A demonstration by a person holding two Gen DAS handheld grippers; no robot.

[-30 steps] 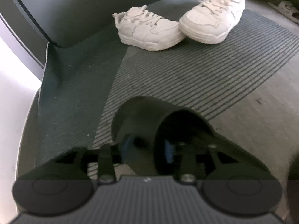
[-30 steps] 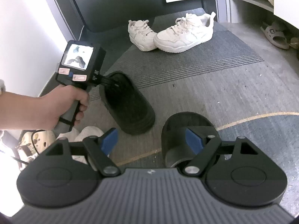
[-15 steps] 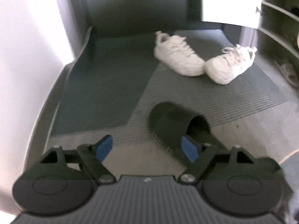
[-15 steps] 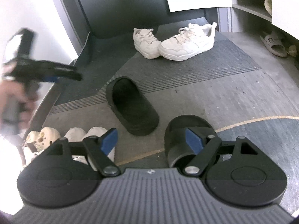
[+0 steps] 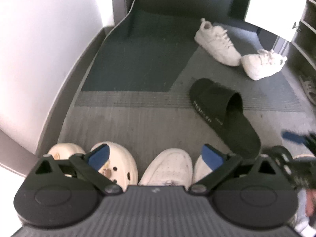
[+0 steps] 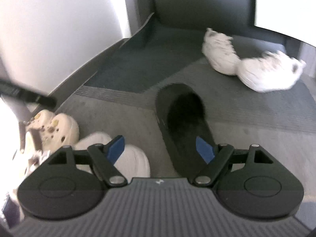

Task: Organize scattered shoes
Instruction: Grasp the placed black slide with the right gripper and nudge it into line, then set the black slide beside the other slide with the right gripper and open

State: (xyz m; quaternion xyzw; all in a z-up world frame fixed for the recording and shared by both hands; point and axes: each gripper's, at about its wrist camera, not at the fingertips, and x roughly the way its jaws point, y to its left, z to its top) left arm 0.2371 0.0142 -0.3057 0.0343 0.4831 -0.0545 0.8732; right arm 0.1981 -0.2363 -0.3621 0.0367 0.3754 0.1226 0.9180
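Observation:
A black slide (image 5: 223, 114) lies on the grey floor at the mat's edge, toe toward the back left. My left gripper (image 5: 156, 156) hovers back from it, jaws opening, nothing between them; a cream clog (image 5: 118, 164) and white sneaker toes (image 5: 169, 165) lie on the floor below. My right gripper (image 6: 160, 149) is open and holds nothing; its right finger hangs over the heel end of the black slide (image 6: 183, 118). Two white lace-up sneakers (image 5: 217, 43) (image 5: 262, 63) sit toe to toe on the mat behind.
A dark ribbed mat (image 5: 138, 59) runs into the corner, with a white wall (image 5: 39, 49) on the left. Shoe shelves (image 5: 308, 39) and a grey sandal (image 5: 308, 86) are at the right. Cream clogs (image 6: 53, 130) and white sneakers (image 6: 128, 158) line the near left floor.
My left gripper has let go of the black slide, opened and drawn back and up. My right gripper has swung left, from the second black slide to the first.

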